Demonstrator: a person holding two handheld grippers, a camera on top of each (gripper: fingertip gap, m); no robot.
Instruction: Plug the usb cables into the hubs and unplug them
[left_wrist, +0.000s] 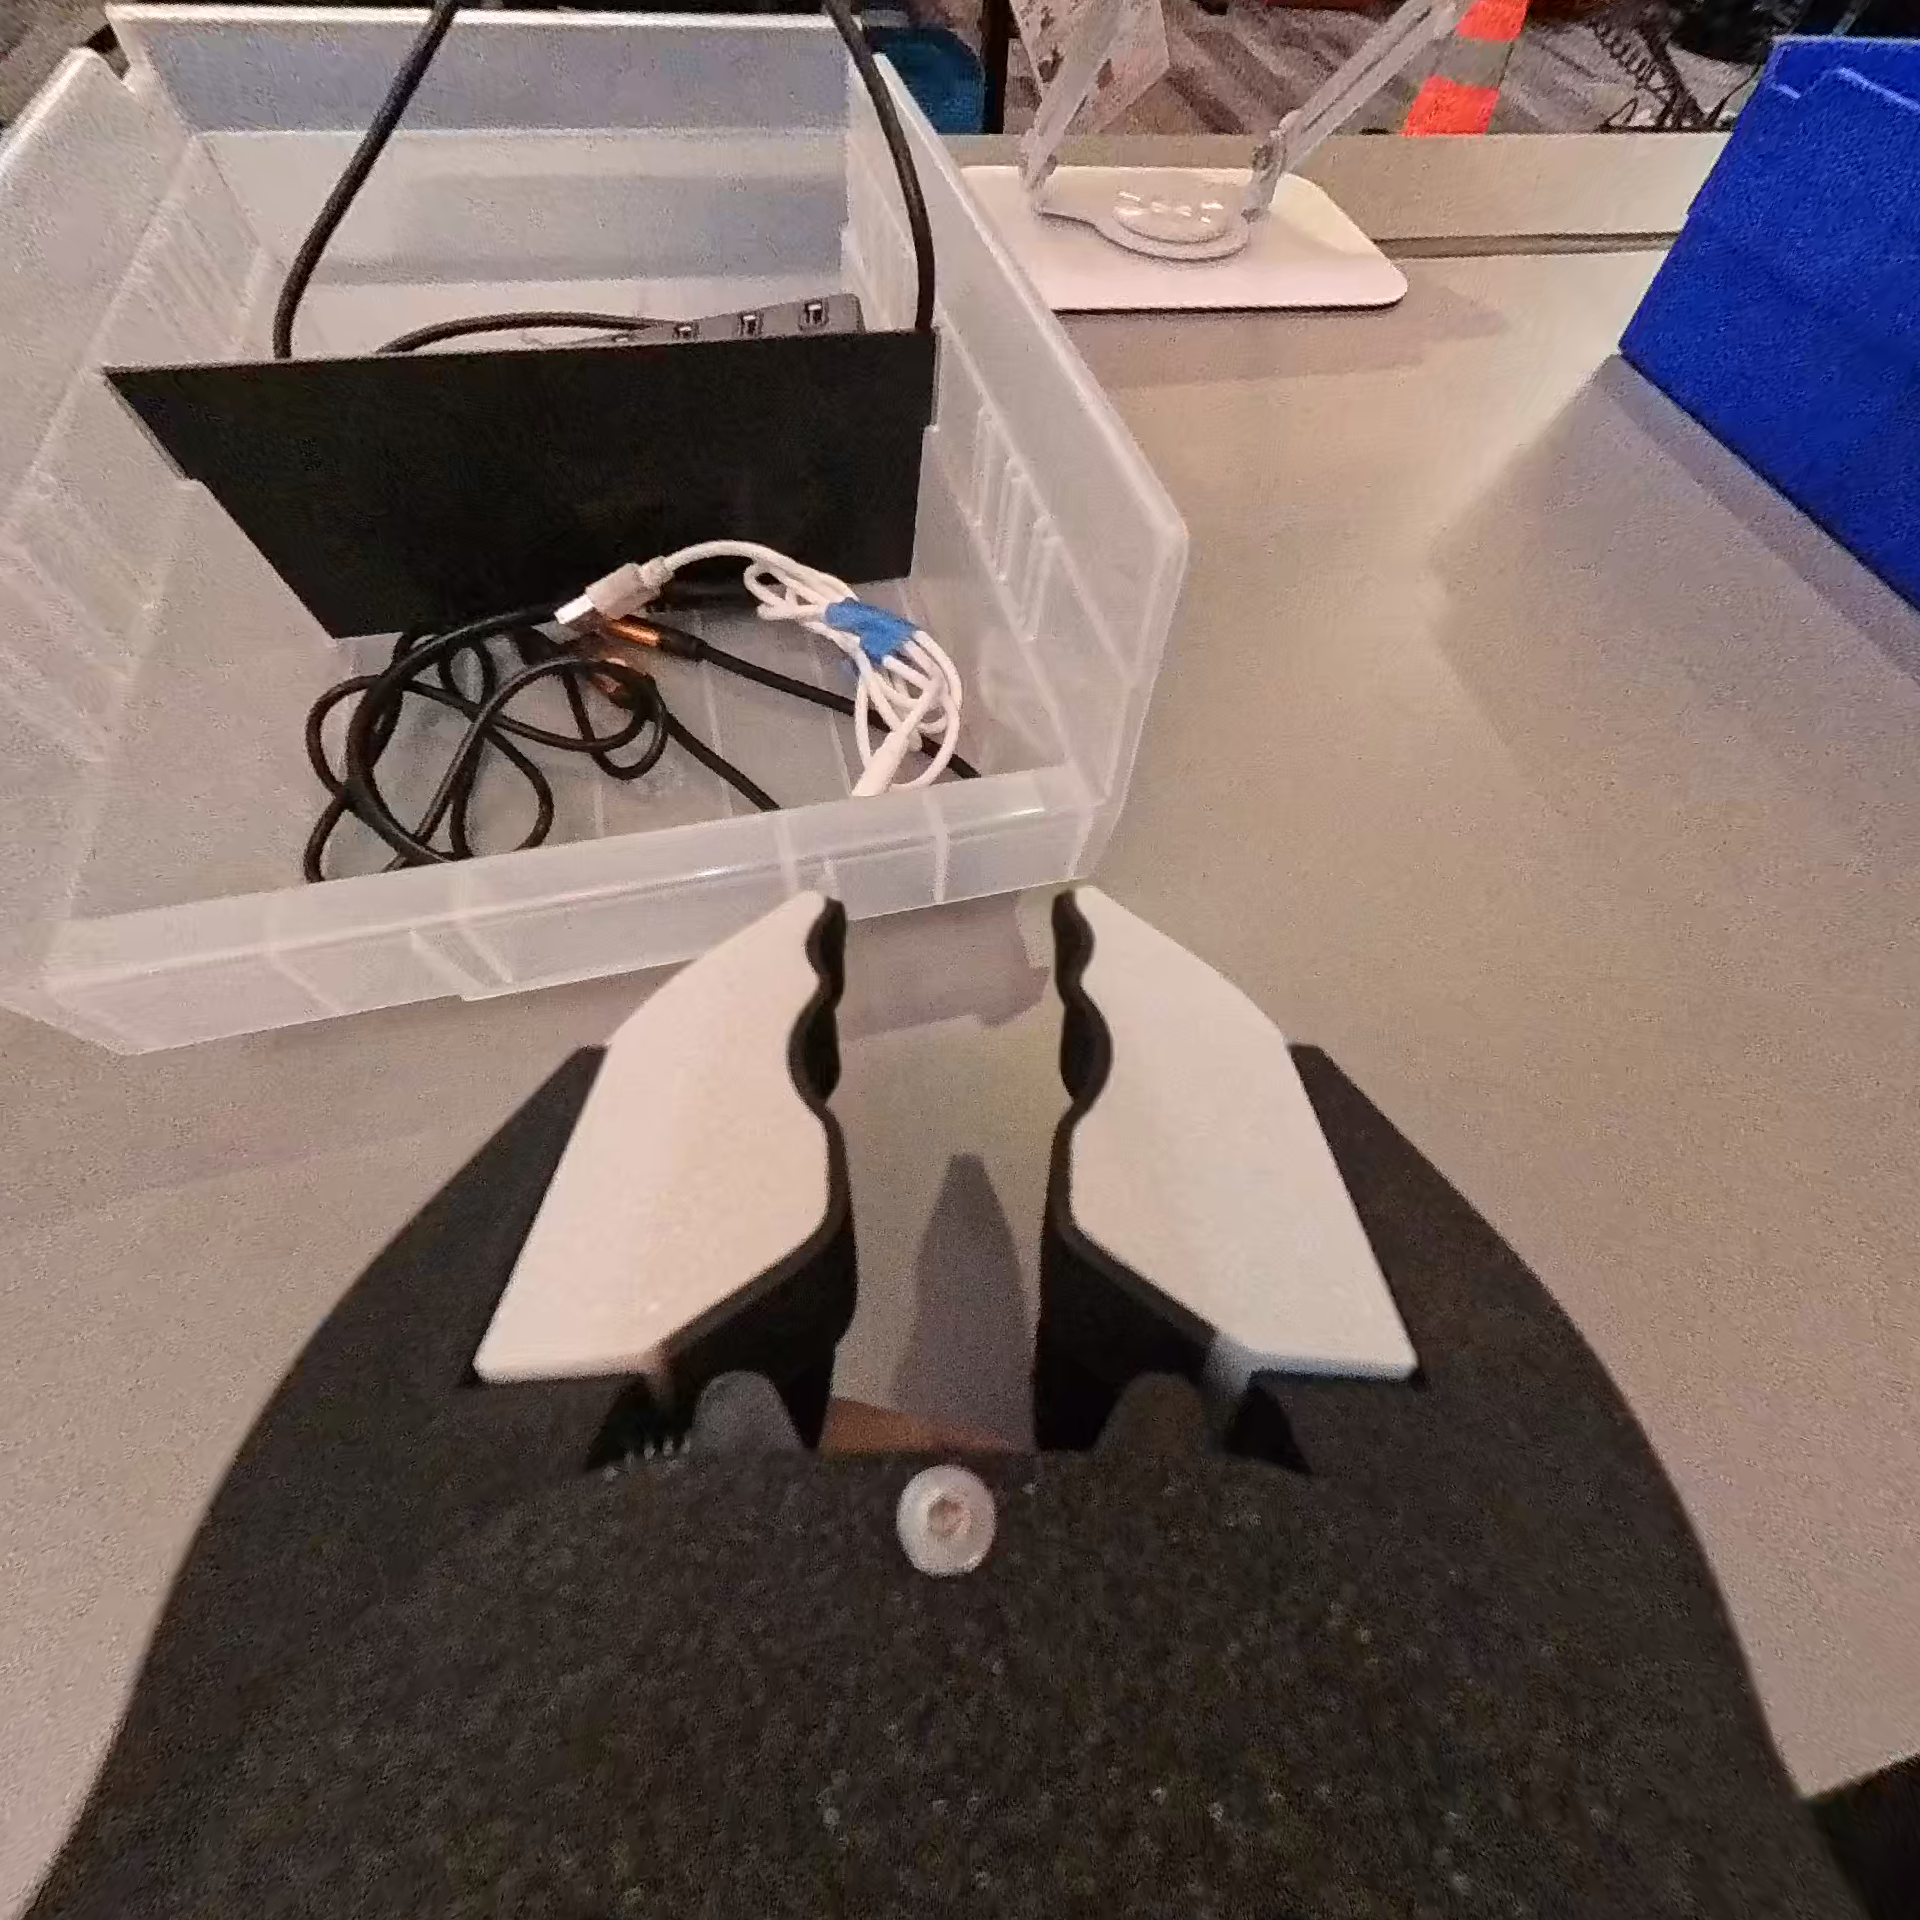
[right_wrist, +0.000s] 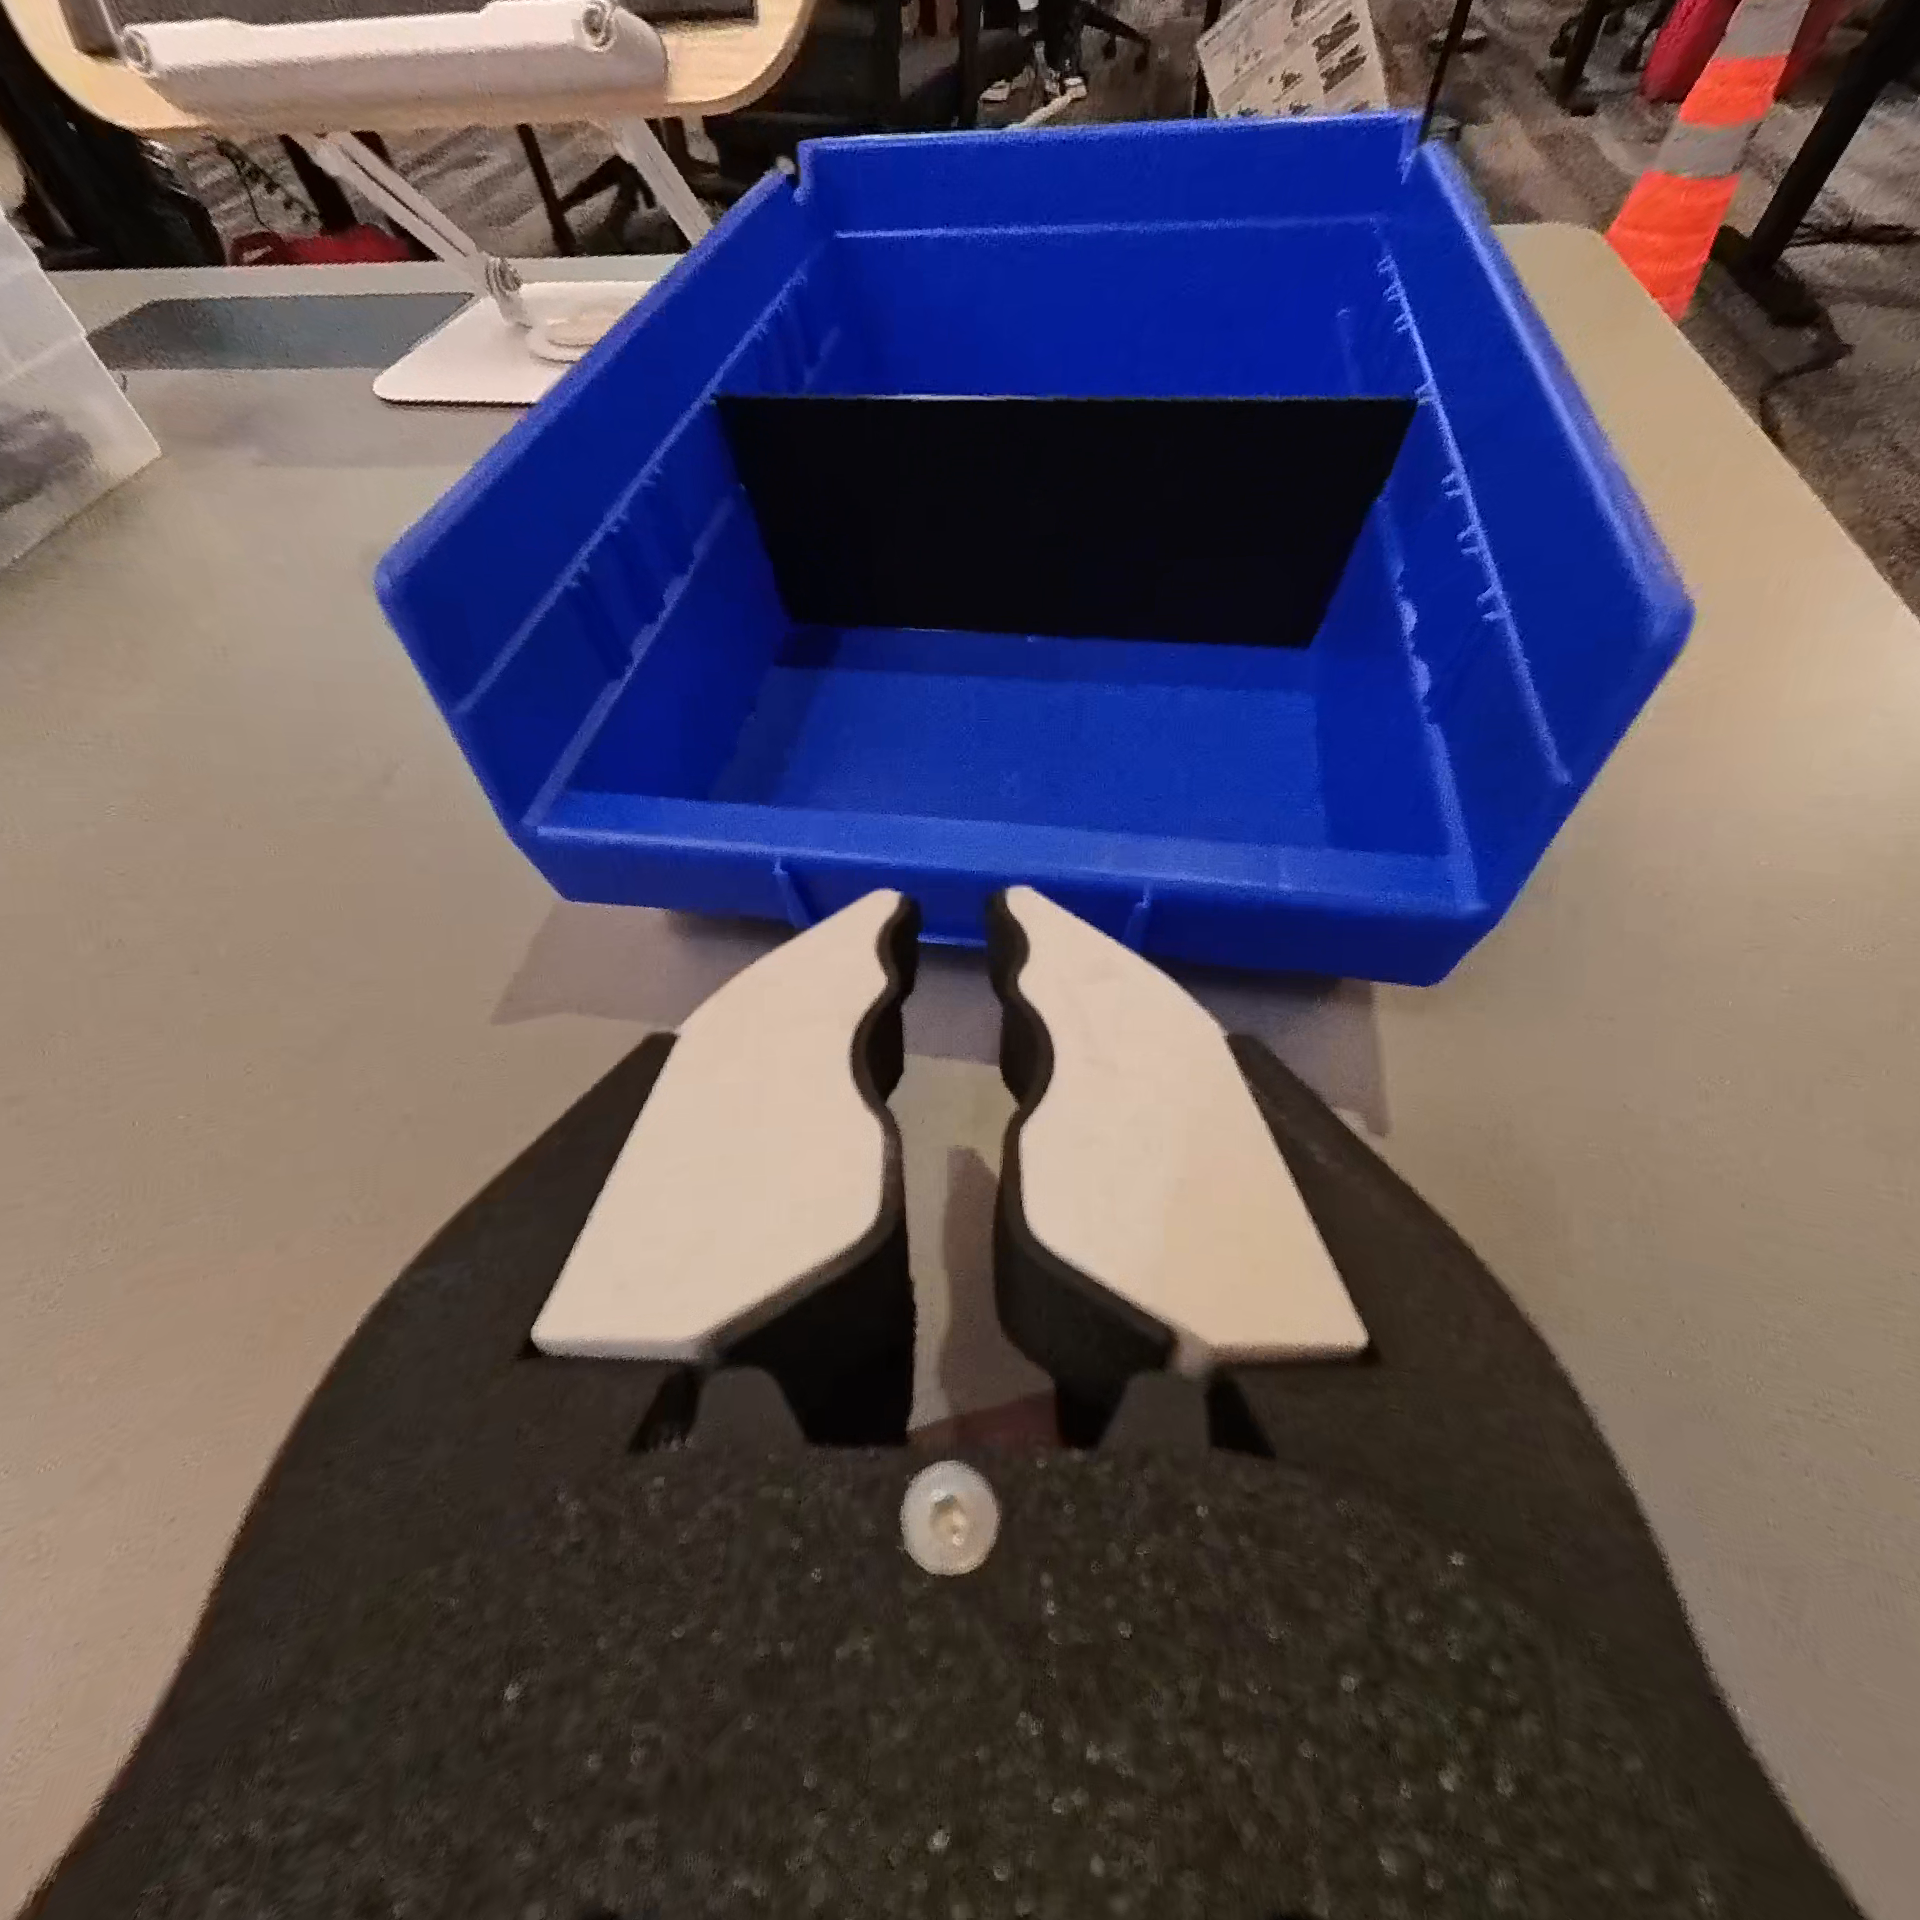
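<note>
Two empty tools, left (left_wrist: 943, 914) and right (right_wrist: 951, 914), sat spread before limp, light cables (left_wrist: 499, 717), best pinched at their rigid plugs (left_wrist: 603, 608)

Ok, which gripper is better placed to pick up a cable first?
Left. The left gripper is open at the clear plastic bin holding the coiled white cable and black cables. The right gripper faces the blue plastic bin, where no cables show.

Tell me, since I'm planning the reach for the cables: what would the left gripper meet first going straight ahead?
Probably the low front wall of the clear bin. The left gripper, open and empty, points at it from just in front, though depth is hard to judge. The cables lie beyond that wall.
</note>
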